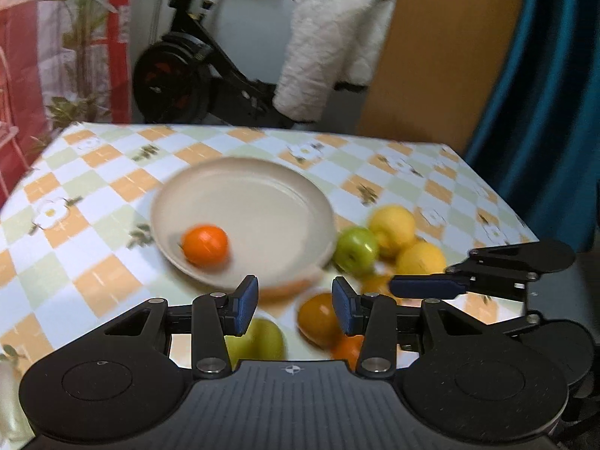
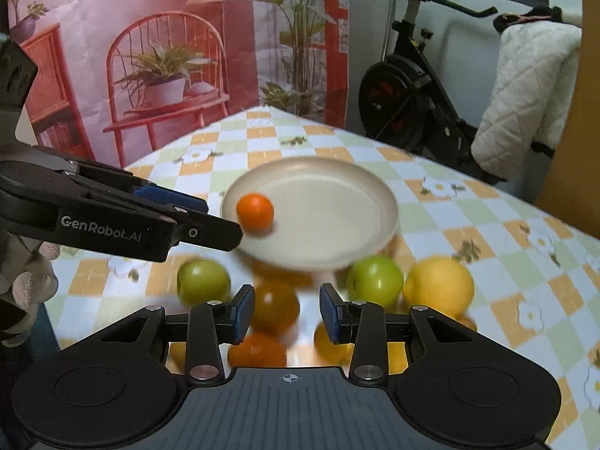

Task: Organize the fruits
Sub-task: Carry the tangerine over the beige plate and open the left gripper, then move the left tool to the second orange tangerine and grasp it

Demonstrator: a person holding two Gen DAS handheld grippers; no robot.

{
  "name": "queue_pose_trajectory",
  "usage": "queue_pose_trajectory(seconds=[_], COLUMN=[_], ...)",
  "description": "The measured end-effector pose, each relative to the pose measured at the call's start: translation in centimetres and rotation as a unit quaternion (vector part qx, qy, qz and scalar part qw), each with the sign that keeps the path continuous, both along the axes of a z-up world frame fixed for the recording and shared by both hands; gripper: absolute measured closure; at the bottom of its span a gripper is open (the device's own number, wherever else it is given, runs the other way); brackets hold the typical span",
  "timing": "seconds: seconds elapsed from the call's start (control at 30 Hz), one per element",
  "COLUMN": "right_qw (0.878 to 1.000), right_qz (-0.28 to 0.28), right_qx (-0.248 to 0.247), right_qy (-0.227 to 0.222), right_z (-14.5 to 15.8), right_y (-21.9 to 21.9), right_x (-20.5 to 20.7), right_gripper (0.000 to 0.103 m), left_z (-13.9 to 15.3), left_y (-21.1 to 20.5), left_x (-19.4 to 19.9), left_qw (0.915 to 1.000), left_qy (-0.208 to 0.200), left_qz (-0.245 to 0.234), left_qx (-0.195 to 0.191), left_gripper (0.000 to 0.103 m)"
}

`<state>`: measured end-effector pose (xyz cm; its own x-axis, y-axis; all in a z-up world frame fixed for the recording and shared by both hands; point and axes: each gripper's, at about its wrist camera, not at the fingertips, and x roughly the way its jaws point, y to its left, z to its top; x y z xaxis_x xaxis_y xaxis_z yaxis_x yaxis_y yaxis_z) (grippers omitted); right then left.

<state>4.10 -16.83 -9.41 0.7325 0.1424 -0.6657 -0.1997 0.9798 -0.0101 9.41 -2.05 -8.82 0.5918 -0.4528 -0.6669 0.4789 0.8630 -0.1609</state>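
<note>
Nearest the lens in the left wrist view, the left gripper (image 1: 295,305) is hanging over the checked tablecloth (image 1: 93,288) with its blue ribbed pads spread wide and nothing between them. The right gripper (image 2: 287,313) is likewise standing open and empty in its own view. Just below and beyond them, loose round fruits are lying on the cloth: a green apple (image 2: 203,280), a dark orange (image 2: 275,309), a second green apple (image 2: 375,281) and a smooth yellow lemon (image 2: 438,287); blur is hiding any stem direction, and none shows a clear long axis. Farther on, a shallow round cream plate (image 2: 337,225) is holding one bright tangerine (image 2: 255,212) near its left rim. Only the right view is showing the left gripper's branded side; only the left view is showing the right gripper from the side, beside the fruits. Behind the table, an exercise bike (image 2: 405,90) is standing.
</note>
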Motion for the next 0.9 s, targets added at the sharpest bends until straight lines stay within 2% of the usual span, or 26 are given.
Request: queue_pose_trajectory(seconds=[0.27,0.5,0.7,0.9], right_qw=[0.999,0.999,0.999,0.999], right_qz=[-0.006,-0.002,0.002,0.009], right_qx=[0.02,0.027,0.023,0.017], right_qy=[0.027,0.03,0.032,0.028], right_z=[-2.4,-2.9,-3.3,-3.5], right_y=[-0.4,-0.3,-0.2,0.1], right_x=[-2.6,-2.7,-2.6,-2.3], right_gripper=[0.068,0.068,0.068,0.068], left_z=[-2.1,-3.2,-3.7,-4.5], left_y=[-0.4,-0.8,-0.8,-1.5], left_x=[-1.8,-2.3,-1.7,-0.7], left_qw=[0.9994,0.9987,0.9978,0.9948], left_qy=[0.033,0.047,0.062,0.092], left_qz=[-0.012,-0.022,-0.021,-0.023], left_qx=[-0.004,0.002,-0.007,-0.039], left_gripper=[0.057,0.061,0.061,0.061])
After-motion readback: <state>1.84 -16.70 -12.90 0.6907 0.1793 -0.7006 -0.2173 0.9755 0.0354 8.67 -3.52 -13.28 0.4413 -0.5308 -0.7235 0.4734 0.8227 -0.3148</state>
